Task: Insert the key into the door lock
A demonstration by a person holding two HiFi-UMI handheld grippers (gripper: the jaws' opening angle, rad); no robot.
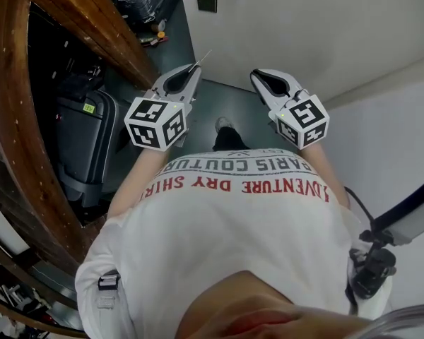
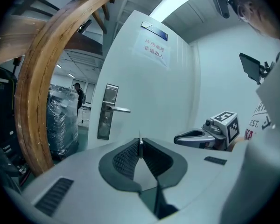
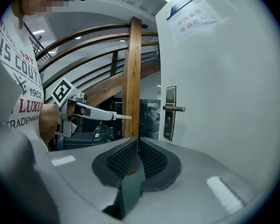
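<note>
The person stands facing a white door [image 1: 304, 20], holding one claw in each hand at chest level. The left claw [image 1: 192, 68] is clamped on a thin metal key [image 1: 201, 57]. The left gripper view shows the ribbed pads pressed together with a sliver of the key between them. From the head view, the blade sticks out past the tips and points toward the door. The right claw [image 1: 258, 74] is beside it on the right, apart from it, with its jaws closed on nothing.

The dark lock plate [image 2: 105, 120] is on the door's left edge under a silver handle [image 2: 119, 109], and the key is well apart from it. A paper notice [image 2: 154, 46] is stuck higher on the door. A curved wooden stair rail [image 1: 14, 119] runs along the left, with a dark suitcase [image 1: 81, 140] beneath it.
</note>
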